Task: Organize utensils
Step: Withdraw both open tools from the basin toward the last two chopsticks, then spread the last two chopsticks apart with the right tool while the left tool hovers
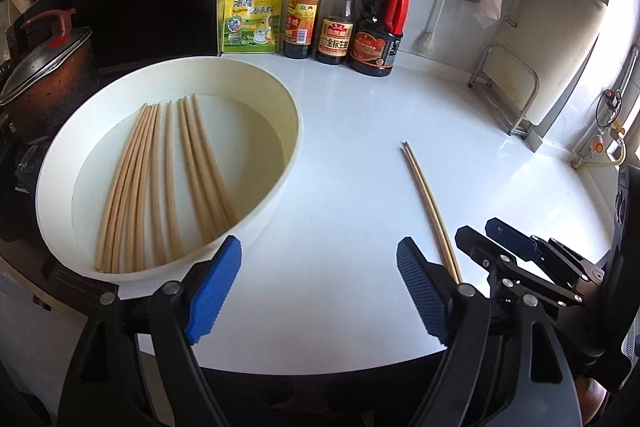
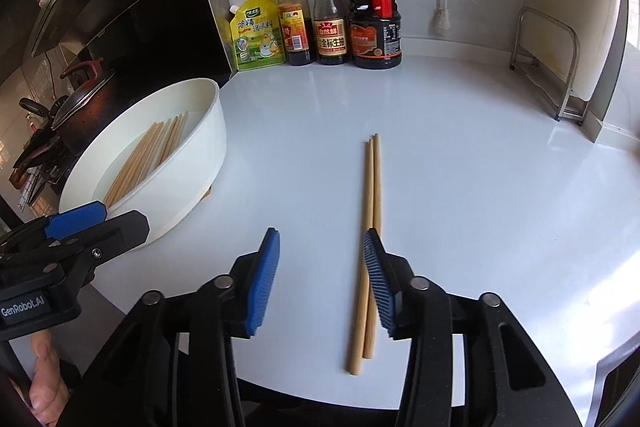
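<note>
White counter: two chopsticks lie side by side, tips pointing toward the back wall. Right gripper half open, empty; left gripper wide, empty, near bowl.

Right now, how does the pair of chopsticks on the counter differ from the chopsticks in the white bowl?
The pair lies flat on the bare counter; the bowl chopsticks lie inside the white bowl.
The pair is just two sticks side by side; the bowl chopsticks are many, fanned into loose groups.
The pair sits by the open right claw; the bowl chopsticks are ahead of the open left claw.
Both are plain light wood.
</note>
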Available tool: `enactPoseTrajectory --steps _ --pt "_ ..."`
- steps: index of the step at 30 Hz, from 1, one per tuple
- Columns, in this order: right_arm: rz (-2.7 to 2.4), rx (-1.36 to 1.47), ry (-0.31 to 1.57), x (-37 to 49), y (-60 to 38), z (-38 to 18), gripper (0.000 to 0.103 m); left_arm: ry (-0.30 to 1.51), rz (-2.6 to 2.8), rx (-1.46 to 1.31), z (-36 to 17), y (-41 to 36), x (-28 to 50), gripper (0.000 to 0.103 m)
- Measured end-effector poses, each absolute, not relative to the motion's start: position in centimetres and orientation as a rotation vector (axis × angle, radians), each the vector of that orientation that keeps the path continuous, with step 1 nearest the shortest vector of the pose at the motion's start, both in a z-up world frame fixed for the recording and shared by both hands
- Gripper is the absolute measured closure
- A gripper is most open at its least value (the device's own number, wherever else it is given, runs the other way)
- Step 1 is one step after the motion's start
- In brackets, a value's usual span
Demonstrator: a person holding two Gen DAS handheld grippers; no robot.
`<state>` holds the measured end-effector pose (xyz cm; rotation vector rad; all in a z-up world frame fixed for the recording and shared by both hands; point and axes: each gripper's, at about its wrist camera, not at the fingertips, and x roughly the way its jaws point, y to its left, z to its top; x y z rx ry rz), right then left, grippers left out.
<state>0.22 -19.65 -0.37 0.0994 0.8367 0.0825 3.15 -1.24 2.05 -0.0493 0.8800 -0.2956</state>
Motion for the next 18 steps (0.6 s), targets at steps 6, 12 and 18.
enactPoseTrajectory --steps 6,12,18 --pt "0.028 0.087 0.857 0.0 -21.7 -2.2 0.058 0.895 -0.292 -0.027 1.0 -2.8 2.6 0.019" --pt "-0.004 0.084 0.896 1.0 -23.2 -4.1 0.058 0.915 -0.272 -0.020 0.0 -3.6 2.5 0.017" --pt "-0.018 0.046 0.909 2.0 -23.3 -5.3 0.058 0.931 -0.269 -0.002 -0.8 -4.6 2.7 0.017"
